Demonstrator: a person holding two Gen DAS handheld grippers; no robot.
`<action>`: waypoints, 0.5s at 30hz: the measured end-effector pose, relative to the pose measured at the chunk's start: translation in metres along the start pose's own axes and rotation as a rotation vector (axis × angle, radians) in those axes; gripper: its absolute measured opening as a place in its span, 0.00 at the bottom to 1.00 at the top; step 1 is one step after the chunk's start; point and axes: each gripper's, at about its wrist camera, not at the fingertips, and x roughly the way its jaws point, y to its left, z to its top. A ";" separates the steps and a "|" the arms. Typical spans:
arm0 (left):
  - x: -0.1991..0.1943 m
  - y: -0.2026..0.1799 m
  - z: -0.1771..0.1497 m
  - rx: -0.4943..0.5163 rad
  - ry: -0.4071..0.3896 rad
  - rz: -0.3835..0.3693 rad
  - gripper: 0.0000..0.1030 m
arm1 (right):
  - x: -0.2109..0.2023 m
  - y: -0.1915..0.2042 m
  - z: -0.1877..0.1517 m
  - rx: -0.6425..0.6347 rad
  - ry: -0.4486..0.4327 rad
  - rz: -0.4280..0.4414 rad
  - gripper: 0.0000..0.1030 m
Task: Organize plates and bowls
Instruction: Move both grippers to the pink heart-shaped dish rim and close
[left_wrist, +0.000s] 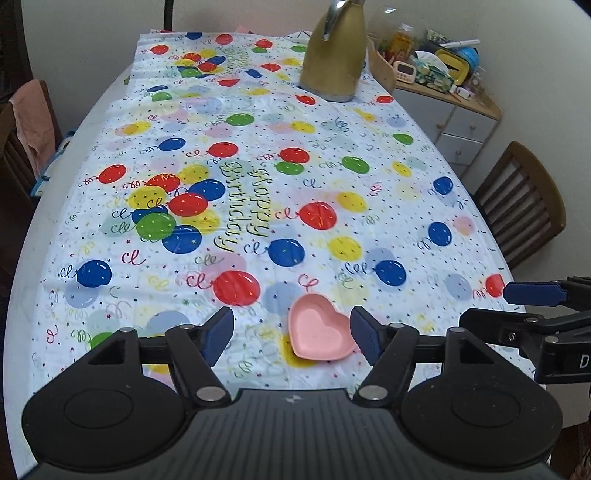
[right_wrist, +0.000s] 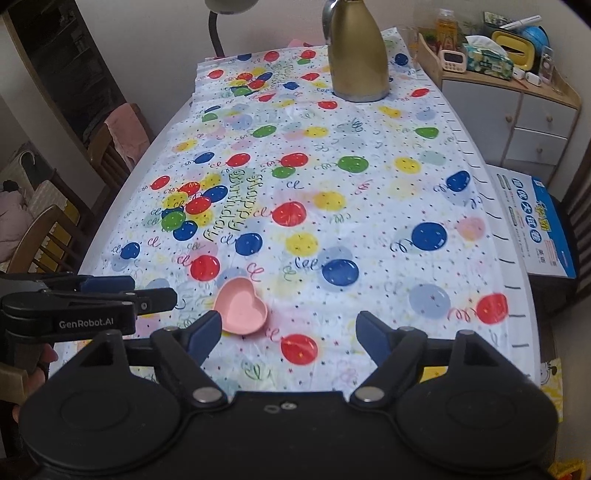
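A small pink heart-shaped dish (left_wrist: 319, 328) lies on the balloon-print tablecloth (left_wrist: 258, 166) near the table's front edge. My left gripper (left_wrist: 291, 332) is open and empty, and the dish lies on the cloth between its fingers, close to the right finger. In the right wrist view the dish (right_wrist: 242, 308) lies just beyond the left finger of my right gripper (right_wrist: 290, 332), which is open and empty. The right gripper also shows at the right edge of the left wrist view (left_wrist: 532, 299), and the left gripper at the left of the right wrist view (right_wrist: 129, 291).
A gold thermos jug (left_wrist: 332, 59) stands at the table's far end. A cluttered wooden cabinet (left_wrist: 443, 92) stands at the far right. Wooden chairs (left_wrist: 524, 199) flank the table. A printed box (right_wrist: 535, 229) sits beside the table's right edge. A lamp (right_wrist: 221, 22) stands at the back.
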 end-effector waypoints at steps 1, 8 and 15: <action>0.004 0.003 0.001 -0.003 0.000 0.001 0.69 | 0.005 0.002 0.003 -0.002 0.000 0.004 0.80; 0.039 0.021 0.002 -0.030 0.032 0.014 0.72 | 0.043 0.009 0.018 -0.016 0.013 0.021 0.90; 0.073 0.030 -0.006 -0.031 0.098 0.006 0.72 | 0.084 0.010 0.023 -0.025 0.080 0.018 0.86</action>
